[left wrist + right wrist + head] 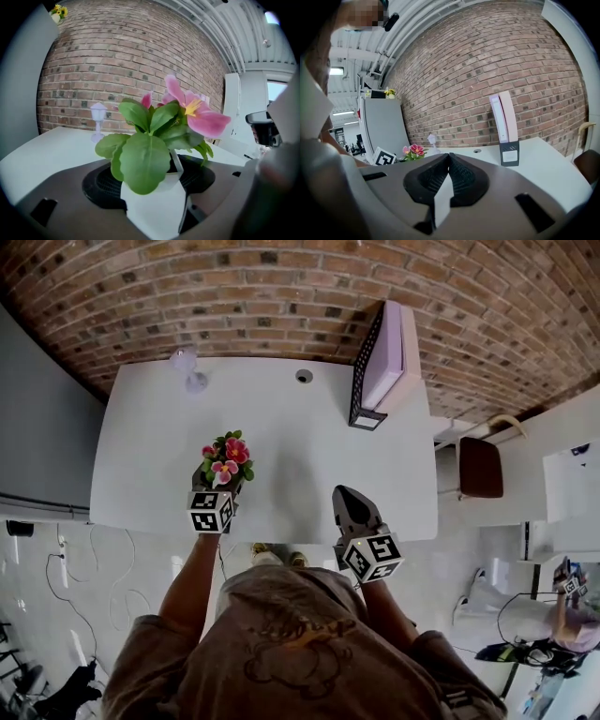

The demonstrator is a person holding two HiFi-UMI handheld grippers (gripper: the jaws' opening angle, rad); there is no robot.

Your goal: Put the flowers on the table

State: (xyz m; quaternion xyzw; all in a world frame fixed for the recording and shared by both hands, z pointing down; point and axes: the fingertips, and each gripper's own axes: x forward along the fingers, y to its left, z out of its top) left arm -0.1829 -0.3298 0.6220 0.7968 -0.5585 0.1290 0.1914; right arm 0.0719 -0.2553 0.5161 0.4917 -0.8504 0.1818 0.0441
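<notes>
Head view: one white table (pixel 281 423) stands against a brick wall (pixel 234 296). Two grippers hover over its near edge. The left gripper (pixel 220 482) pinches one bunch of flowers (pixel 227 457), pink blooms among green leaves, above the front left part of the tabletop (whether it rests on the surface cannot be told). The right gripper (pixel 342 495) is well apart from it, with its jaws pressed together. At the back of the table are one pink and white file holder (pixel 384 362), one small white lamp ornament (pixel 190 368) and one round cable hole (pixel 304 376). One brown chair (pixel 480 468) stands off the right end.

Left gripper view: the left gripper (pixel 150 180) has its jaws closed round the base of the flowers (pixel 154 136), and one large open pink bloom leans right. The lamp ornament (pixel 98 122) stands behind, on the table (pixel 42 154).

Right gripper view: the right gripper (pixel 449 157) shows its two jaws shut with nothing between them. Beyond them are the flowers (pixel 415 151), the lamp ornament (pixel 431 140), the cable hole (pixel 476 151) and the upright file holder (pixel 506 124). One grey cabinet (pixel 384 126) at the left carries yellow flowers (pixel 389 93)
</notes>
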